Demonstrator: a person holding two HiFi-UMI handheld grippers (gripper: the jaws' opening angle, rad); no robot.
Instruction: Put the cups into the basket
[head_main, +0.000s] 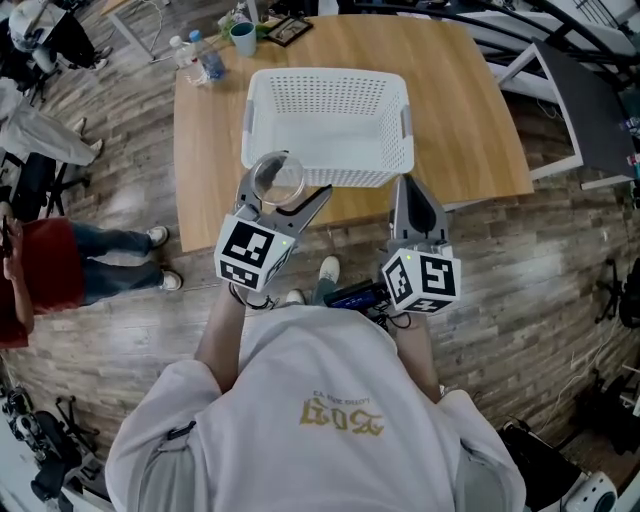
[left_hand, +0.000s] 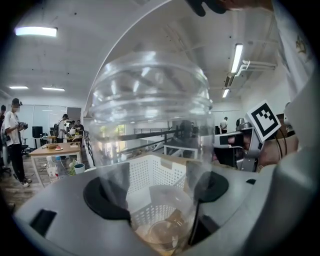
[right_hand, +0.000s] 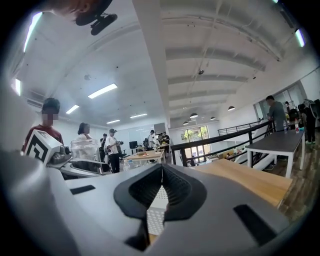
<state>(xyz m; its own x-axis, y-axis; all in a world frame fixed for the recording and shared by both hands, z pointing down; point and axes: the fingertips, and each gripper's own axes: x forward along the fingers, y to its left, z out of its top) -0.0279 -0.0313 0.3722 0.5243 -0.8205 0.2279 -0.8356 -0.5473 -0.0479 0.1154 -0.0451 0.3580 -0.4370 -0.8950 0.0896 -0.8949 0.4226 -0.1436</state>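
Clear plastic comes first: a transparent cup (head_main: 275, 178) is held mouth-up between the widely spread jaws of the left gripper (head_main: 285, 203). In the left gripper view the dark pads (left_hand: 105, 197) are seen pressed on the lower wall of that cup (left_hand: 150, 100), so a firm grip is judged. The cup is carried at the 7 o'clock corner of the white basket (head_main: 325, 73). Whether it already hangs over the near rim or just outside it cannot be told. Through the clear wall the basket's perforated side (left_hand: 145, 172) is glimpsed, close ahead at 12 o'clock. Seen from the head, the basket's floor appears bare, so nothing is judged delivered yet. The task is read as early, with a first cup brought to the brink. What is left is for the cup to be lifted over the rim, lowered inside and released. At 11 o'clock on the wooden table (head_main: 470, 110) a teal mug (head_main: 243, 37) is spotted among bottles, and whether it counts as one of the cups cannot be told. No other clear cups are seen on the tabletop. Further right, the right gripper (head_main: 410, 185) is held at the basket's 5 o'clock. In the right gripper view its jaws (right_hand: 160, 192) are seen closed together with nothing between them, so it is judged idle.
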